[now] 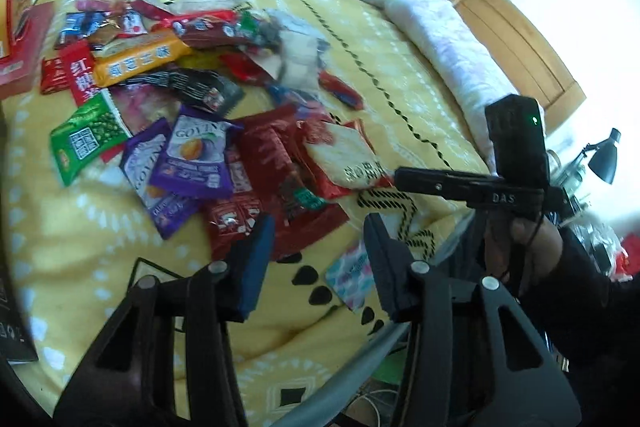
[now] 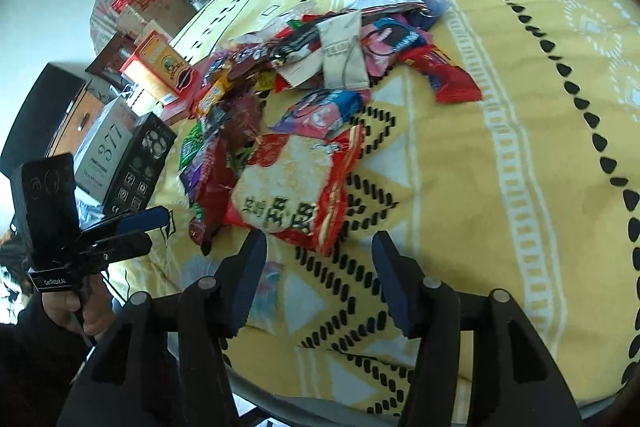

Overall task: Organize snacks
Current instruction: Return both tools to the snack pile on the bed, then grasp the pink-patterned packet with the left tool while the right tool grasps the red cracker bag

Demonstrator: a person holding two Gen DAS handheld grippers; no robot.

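Observation:
A heap of snack packets lies on a yellow patterned bedspread (image 1: 400, 39). Among them are a purple packet (image 1: 196, 157), a green pea packet (image 1: 86, 137), an orange bar (image 1: 140, 61) and a red-and-white packet (image 1: 346, 157), which also shows in the right wrist view (image 2: 288, 187). My left gripper (image 1: 320, 259) is open and empty, hovering just short of the dark red packets (image 1: 276, 163). My right gripper (image 2: 318, 267) is open and empty, just short of the red-and-white packet. A small pastel packet (image 1: 352, 277) lies between the left fingers.
A rolled pale quilt (image 1: 420, 15) lies along the bed's far side by a wooden headboard (image 1: 512, 27). Red boxes (image 1: 24, 39) lie at the bedspread's left edge. Black and grey boxes (image 2: 124, 159) and cartons stand beside the bed. A desk lamp (image 1: 604, 155) is at right.

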